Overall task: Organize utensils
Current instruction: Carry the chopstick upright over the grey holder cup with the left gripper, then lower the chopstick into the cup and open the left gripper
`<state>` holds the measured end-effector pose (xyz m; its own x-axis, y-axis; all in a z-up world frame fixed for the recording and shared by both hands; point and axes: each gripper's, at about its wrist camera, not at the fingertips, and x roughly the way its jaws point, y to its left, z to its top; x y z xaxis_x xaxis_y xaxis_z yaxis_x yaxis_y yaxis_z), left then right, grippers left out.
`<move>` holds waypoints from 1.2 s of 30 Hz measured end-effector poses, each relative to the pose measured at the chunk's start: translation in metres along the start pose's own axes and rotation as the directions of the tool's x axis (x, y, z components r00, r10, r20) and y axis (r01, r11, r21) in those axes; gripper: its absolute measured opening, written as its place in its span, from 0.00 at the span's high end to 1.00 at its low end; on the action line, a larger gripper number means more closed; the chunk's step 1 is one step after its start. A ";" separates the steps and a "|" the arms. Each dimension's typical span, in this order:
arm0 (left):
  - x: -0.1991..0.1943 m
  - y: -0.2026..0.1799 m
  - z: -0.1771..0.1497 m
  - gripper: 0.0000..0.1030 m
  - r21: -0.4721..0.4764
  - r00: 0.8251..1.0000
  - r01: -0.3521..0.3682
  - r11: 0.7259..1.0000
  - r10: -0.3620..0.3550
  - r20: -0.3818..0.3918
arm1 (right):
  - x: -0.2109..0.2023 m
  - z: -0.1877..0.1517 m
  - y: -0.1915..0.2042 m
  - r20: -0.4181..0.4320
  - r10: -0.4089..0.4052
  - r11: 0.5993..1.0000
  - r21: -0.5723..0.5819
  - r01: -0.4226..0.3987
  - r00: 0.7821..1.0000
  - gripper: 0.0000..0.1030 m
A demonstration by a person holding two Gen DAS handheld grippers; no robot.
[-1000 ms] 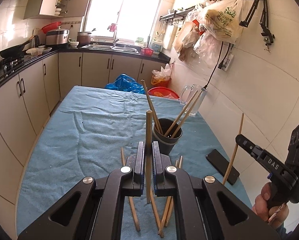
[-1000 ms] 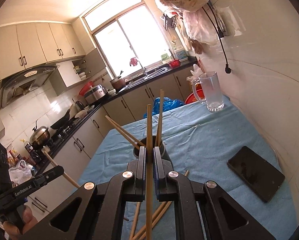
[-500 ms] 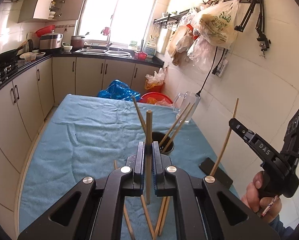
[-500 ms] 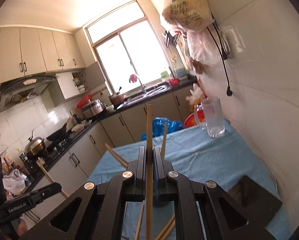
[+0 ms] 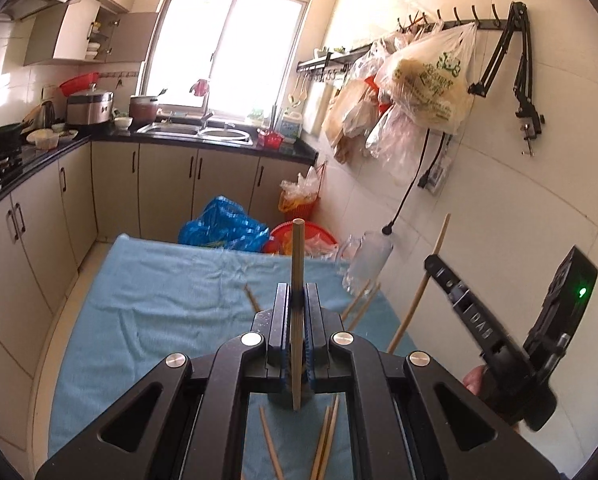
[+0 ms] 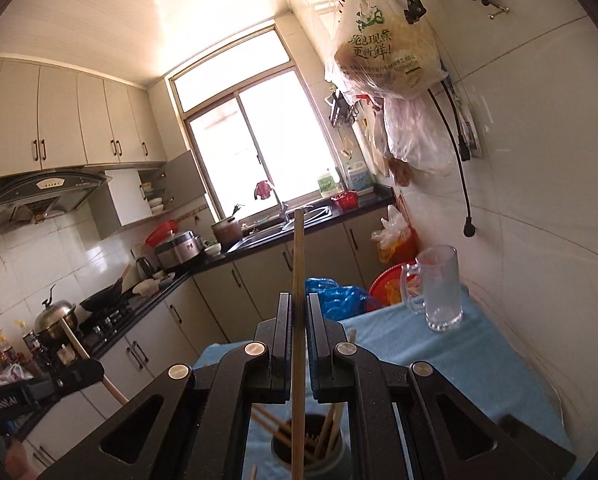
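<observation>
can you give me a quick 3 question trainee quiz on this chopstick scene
1. True or false: the left gripper is shut on a wooden chopstick.
2. In the right wrist view, what stands directly below the right gripper? A) the clear glass mug B) the dark round utensil holder C) a frying pan
3. Fill in: loose chopsticks lie on the ____ tablecloth.

Key
1. True; its fingers clamp the stick, held upright.
2. B; it already holds several chopsticks, and the right gripper's own wooden chopstick points down toward it.
3. Light blue.
</observation>
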<state>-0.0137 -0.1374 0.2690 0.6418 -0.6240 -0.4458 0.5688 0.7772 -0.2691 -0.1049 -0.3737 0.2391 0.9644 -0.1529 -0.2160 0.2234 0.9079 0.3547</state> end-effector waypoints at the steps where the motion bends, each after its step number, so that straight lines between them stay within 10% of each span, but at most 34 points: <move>1: 0.003 0.000 0.005 0.94 0.000 1.000 0.002 1.000 -0.002 0.008 | 0.006 0.004 0.001 0.005 -0.003 1.000 -0.003 0.003 1.000 0.93; 12: 0.059 0.005 0.010 0.94 -0.013 1.000 0.009 1.000 -0.010 -0.012 | 0.063 0.004 0.001 0.030 -0.061 0.998 -0.031 0.062 0.998 0.93; 36: 0.098 0.028 -0.039 0.94 -0.027 0.991 -0.023 0.999 0.019 -0.134 | 0.087 -0.059 -0.010 -0.192 -0.066 0.994 -0.093 0.049 0.979 0.92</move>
<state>0.0453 -0.1734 0.1846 0.5776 -0.5928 -0.5611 0.5400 0.7930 -0.2819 -0.0316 -0.3731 0.1632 0.9022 -0.1346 -0.4098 0.2559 0.9319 0.2572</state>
